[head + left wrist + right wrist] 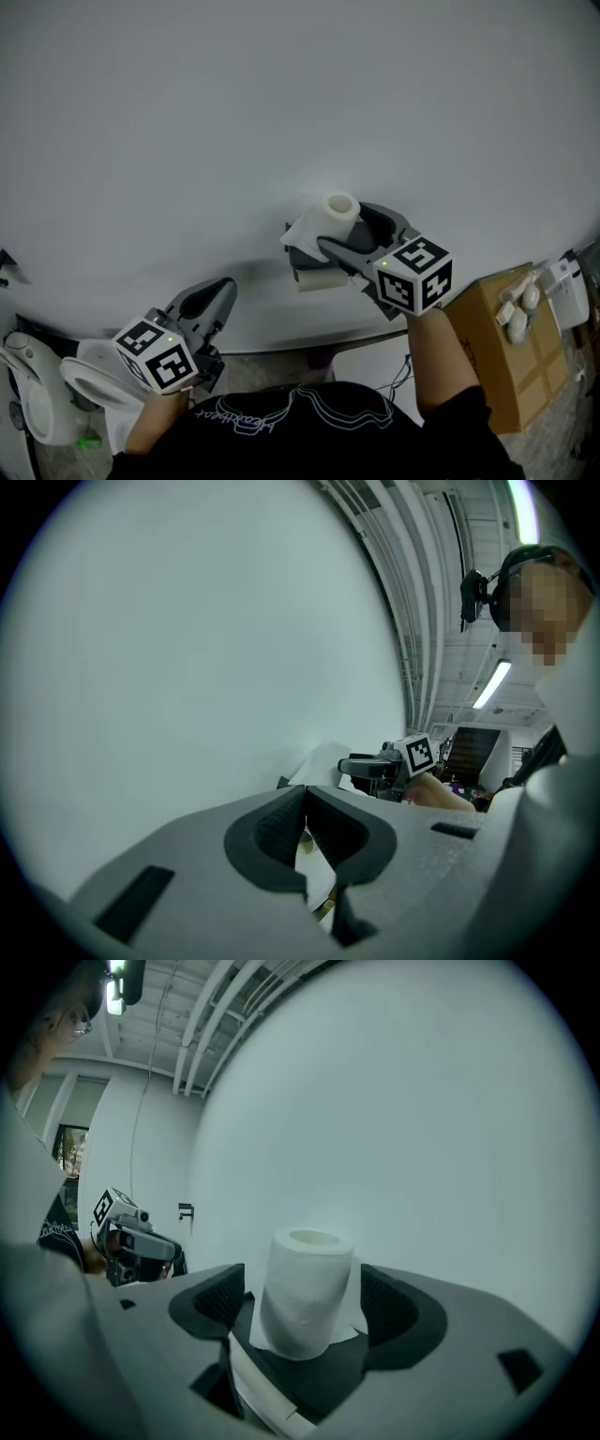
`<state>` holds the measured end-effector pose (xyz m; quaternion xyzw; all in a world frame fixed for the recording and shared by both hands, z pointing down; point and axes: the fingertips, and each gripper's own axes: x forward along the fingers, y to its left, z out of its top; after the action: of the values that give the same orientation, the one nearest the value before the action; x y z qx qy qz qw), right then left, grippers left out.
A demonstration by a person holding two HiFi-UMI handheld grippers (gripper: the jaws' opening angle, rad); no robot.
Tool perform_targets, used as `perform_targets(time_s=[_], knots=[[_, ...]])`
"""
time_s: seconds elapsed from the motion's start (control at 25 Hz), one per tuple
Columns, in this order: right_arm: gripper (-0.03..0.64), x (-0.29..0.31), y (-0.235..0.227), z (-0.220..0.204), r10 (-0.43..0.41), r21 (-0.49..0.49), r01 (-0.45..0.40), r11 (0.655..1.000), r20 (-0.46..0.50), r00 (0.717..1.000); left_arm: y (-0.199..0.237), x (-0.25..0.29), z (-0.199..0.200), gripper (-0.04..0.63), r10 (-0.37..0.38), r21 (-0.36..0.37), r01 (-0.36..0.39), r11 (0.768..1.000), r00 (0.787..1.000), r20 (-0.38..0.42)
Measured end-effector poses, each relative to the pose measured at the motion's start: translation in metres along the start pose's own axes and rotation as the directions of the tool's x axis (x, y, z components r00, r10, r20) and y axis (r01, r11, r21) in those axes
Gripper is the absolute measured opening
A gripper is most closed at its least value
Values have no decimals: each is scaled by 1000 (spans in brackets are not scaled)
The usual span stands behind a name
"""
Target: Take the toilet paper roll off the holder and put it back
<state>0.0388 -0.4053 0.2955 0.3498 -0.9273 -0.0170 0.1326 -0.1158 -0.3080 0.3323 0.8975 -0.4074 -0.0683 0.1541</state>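
A white toilet paper roll (341,206) (305,1288) stands upright on a dark holder (307,257) (314,1382) fixed to the white wall, with a loose sheet hanging off its left side. My right gripper (361,230) (305,1305) is open, one jaw on each side of the roll, and a small gap shows between each pad and the paper. My left gripper (220,298) (305,803) hangs lower left, away from the holder, with its jaws shut on nothing. Across the wall, the left gripper view catches the right gripper (389,761) at the roll.
A white toilet (56,375) sits at the lower left. At the right a cardboard box (511,356) carries small white items (520,309) on top. The plain white wall (281,94) fills the upper view, and a small dark hook (185,1210) is mounted on it farther left.
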Motion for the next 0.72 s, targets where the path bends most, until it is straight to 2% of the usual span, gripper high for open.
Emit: perform_targets(time_s=[0.16,0.44,0.72], knots=[[370,12,-1,-3,9,3,-9,1000,-34,999,8,1,-1,6,17,12,-17,1000,1000,-4],[304,18,-5,-4,-2,7,2,1000,-63,998,18,-2,5,6,38,9,-38,999,999,18],[295,18,-6,-5,-5,16,6,1000,-58,998,21,-1,7,6,35,10,-35,999,999,30]])
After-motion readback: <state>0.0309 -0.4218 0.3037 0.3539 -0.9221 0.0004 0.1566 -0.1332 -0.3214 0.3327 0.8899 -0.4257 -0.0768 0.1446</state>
